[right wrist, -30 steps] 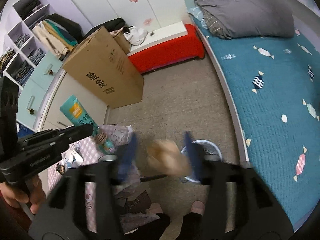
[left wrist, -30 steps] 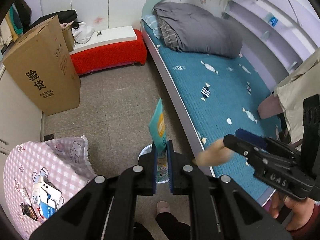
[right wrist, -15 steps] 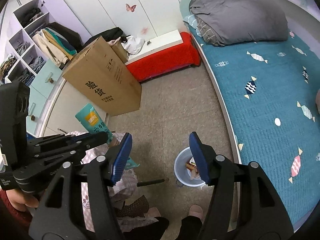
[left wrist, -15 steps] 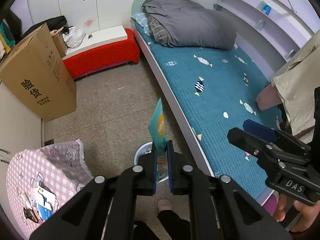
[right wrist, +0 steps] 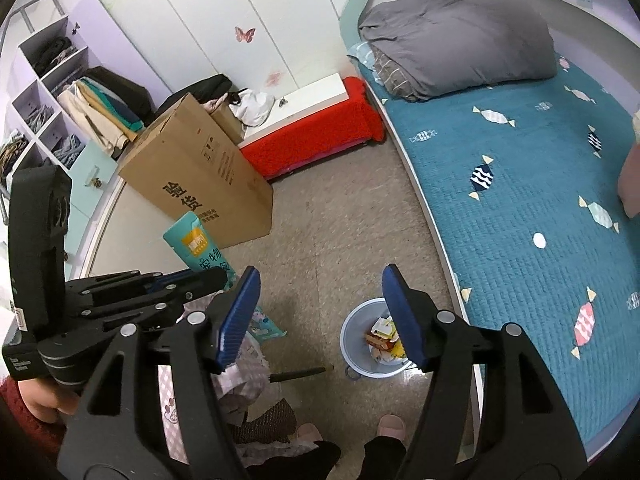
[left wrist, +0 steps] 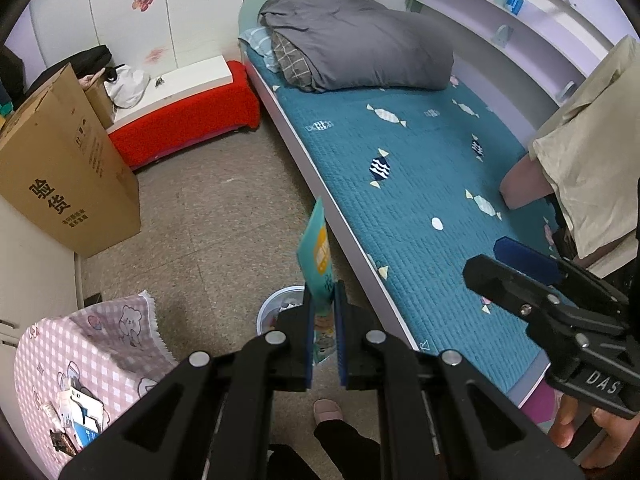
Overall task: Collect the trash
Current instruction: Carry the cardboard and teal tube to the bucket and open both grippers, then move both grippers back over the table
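Ahead of both hand-held grippers lies an open stretch of floor (right wrist: 344, 216), bounded on the right by the curved edge of the bed (left wrist: 400, 168), on the left by a cardboard box (right wrist: 196, 184), and at the far end by a red bench (left wrist: 180, 128). Below the left hand-held gripper, a surface (left wrist: 80, 360) with a pink checked cloth fills the near left corner, its fringed edge overhanging the floor.

The left hand-held gripper (left wrist: 323, 320) has its jaws pressed nearly together on one teal wrapper (left wrist: 318, 256), which stands upright between the pads and rises above them. One white bin (right wrist: 360, 340) sits on the floor just beyond and below it, close to the bed edge, with several scraps of trash inside.

The right hand-held gripper (right wrist: 320, 312) is empty, its jaws wide and opening, with nothing between the blue pads (right wrist: 236, 316). The bin shows under its right finger.

Two slippered feet stand on the floor beneath the hand-held grippers. A few small packets lie on the surface.
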Demonstrator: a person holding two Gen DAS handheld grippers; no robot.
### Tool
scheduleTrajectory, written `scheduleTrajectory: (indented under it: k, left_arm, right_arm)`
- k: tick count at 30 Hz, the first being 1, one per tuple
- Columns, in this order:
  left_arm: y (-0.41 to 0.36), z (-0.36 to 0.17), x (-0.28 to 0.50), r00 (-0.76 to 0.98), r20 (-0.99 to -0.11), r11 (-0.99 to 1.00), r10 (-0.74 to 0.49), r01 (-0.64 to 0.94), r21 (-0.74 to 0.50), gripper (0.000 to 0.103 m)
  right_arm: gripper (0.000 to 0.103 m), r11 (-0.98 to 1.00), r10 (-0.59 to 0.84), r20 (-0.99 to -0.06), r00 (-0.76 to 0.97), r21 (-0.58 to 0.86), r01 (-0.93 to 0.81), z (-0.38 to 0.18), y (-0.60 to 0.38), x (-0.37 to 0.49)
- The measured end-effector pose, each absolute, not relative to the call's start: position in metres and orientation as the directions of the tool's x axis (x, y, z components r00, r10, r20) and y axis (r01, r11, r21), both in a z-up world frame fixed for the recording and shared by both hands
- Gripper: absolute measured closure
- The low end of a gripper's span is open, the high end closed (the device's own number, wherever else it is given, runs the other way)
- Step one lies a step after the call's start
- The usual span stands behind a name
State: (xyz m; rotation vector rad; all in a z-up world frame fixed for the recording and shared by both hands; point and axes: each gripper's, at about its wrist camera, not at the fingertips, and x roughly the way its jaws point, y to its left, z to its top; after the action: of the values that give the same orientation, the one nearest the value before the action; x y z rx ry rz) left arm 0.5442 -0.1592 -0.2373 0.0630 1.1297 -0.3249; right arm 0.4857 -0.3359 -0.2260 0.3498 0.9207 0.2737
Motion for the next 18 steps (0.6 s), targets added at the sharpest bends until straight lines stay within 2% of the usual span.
scheduleTrajectory:
  k: [3,5,6,8,9,18]
  left_arm:
    - [-0.162,-0.238,0.546,0.382,-0.896,0.951,-0.225,0.288,-0.116,0.094]
    - [-0.163,-0.238,0.549,0.384,-0.896,0.953,-0.221,0.282,-0.115,0.088]
    - [-0.164,-0.238,0.550,0.383,-0.898,0.954,-0.217,0.277,-0.113,0.082]
    - [-0.164,-0.239,0.551,0.380,-0.902,0.958,-0.205,0.266,-0.106,0.043]
    - [-0.164,-0.238,0.551,0.389,-0.900,0.961,-0.195,0.258,-0.096,0.038]
    - [-0.147,-0.239,0.542,0.390,-0.902,0.970,-0.184,0.219,-0.103,0.034]
  right_arm:
    - [0.039,0.909,0.370,-0.721,0.586,0.411,-0.069,-0.225,-0.341,0.485]
    - [0.039,0.909,0.367,-0.719,0.590,0.413,-0.062,-0.225,-0.343,0.484]
    - [0.038,0.909,0.364,-0.719,0.592,0.413,-0.058,-0.225,-0.345,0.484]
    - [0.038,0.908,0.363,-0.721,0.591,0.417,-0.048,-0.226,-0.348,0.484]
    - [0.038,0.907,0.363,-0.722,0.590,0.419,-0.046,-0.227,-0.348,0.484]
    - [0.038,0.906,0.373,-0.729,0.574,0.418,-0.058,-0.230,-0.338,0.482]
